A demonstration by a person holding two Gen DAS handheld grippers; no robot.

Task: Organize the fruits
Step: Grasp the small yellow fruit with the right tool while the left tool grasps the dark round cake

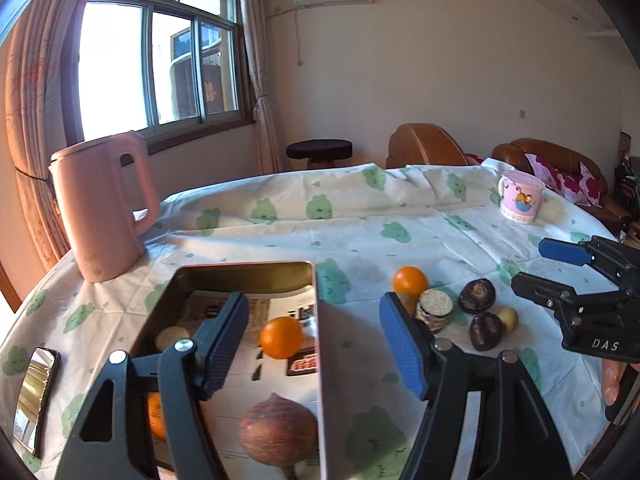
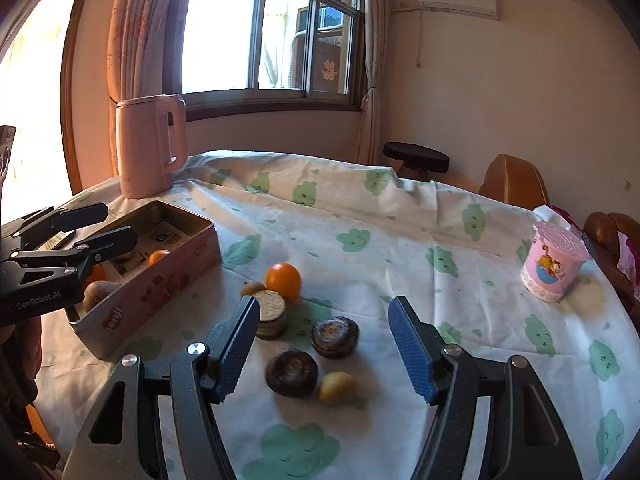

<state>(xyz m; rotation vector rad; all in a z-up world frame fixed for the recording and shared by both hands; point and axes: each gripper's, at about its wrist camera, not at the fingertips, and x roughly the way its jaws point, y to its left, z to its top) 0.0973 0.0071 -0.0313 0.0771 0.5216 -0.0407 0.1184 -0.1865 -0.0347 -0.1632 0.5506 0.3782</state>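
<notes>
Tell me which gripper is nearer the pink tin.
Left. The left gripper hangs open right over the pink tin; the right gripper is off to its side, open above the dark fruits.

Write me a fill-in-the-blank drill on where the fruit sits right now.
1. The pink kettle stands behind the ____.
2. Both the left claw and the right claw are ____.
3. The loose orange lies on the ____, outside the tin.
4. The yellow fruit lies nearest the ____ claw.

Missing words: tin; open; tablecloth; right
</notes>
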